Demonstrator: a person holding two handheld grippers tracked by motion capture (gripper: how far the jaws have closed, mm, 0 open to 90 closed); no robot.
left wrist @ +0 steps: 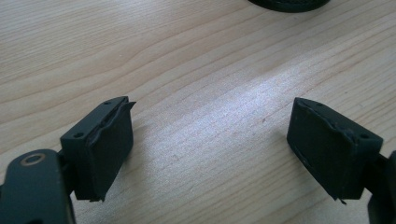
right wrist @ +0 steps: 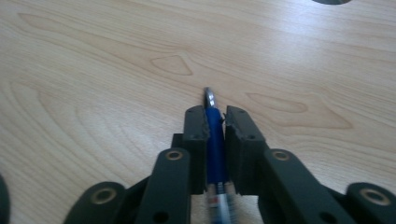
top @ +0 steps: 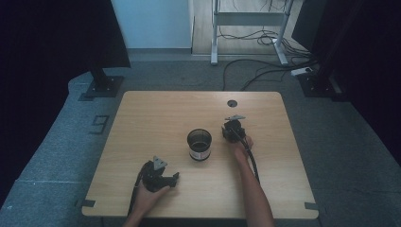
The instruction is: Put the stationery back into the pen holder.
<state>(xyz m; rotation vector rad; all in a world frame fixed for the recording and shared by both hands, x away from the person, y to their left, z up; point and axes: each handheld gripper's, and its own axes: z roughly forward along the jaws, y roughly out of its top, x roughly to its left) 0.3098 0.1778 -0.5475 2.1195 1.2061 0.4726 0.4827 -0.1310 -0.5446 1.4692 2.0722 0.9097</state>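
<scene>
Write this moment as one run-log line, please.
right hand-held gripper: shut on blue pen | left hand-held gripper: open, nothing between | cup: upright, mid-table

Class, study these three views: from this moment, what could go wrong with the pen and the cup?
1. The right gripper clamps the blue pen lengthwise, with just its tip beyond the jaws; it might slip or tilt when lifted.
2. The black cup stands unsteadied; the left gripper rests open, away from it, so a nudge could topple it.

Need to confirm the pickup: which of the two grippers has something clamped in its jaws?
The right gripper: its jaws are shut on a blue pen. The left gripper has open jaws over bare table.
</scene>
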